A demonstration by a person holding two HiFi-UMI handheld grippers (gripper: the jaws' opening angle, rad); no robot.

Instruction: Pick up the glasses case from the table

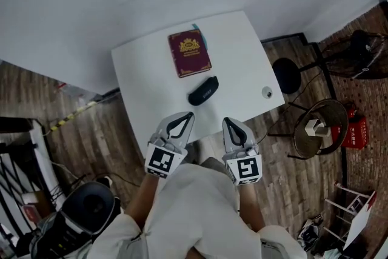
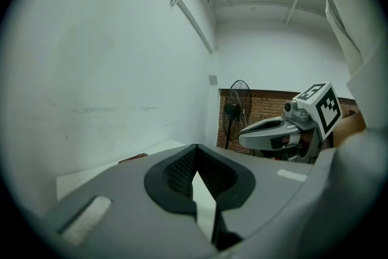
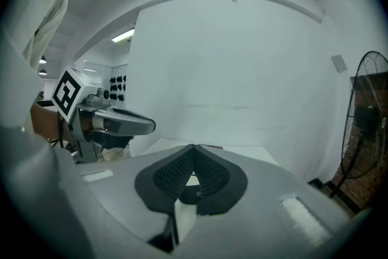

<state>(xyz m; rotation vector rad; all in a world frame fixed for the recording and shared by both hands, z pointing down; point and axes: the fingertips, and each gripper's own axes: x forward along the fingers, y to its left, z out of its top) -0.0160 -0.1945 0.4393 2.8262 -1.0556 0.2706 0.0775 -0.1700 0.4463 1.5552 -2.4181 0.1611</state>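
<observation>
Your left gripper [image 1: 187, 116] and right gripper [image 1: 228, 122] hover pinched shut (nothing held), aimed at the glasses case [image 1: 204, 90]; you'd open one first.

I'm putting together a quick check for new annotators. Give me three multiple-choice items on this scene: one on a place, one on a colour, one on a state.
1. Where does the glasses case lie relative to the book?
A. On top of it
B. Just nearer the person than it
C. Beyond it, at the table's far edge

2. What colour is the book's cover?
A. Green
B. Maroon
C. Yellow

3. How do the left claw and the right claw stand?
A. Both shut and empty
B. Left shut on the case
C. Both wide open

Answers:
1 B: the head view shows the case on the table between the book and the person.
2 B: the cover is dark red with a gold emblem.
3 A: in each gripper view the tips meet with nothing between them, and the case lies beyond both.
</observation>
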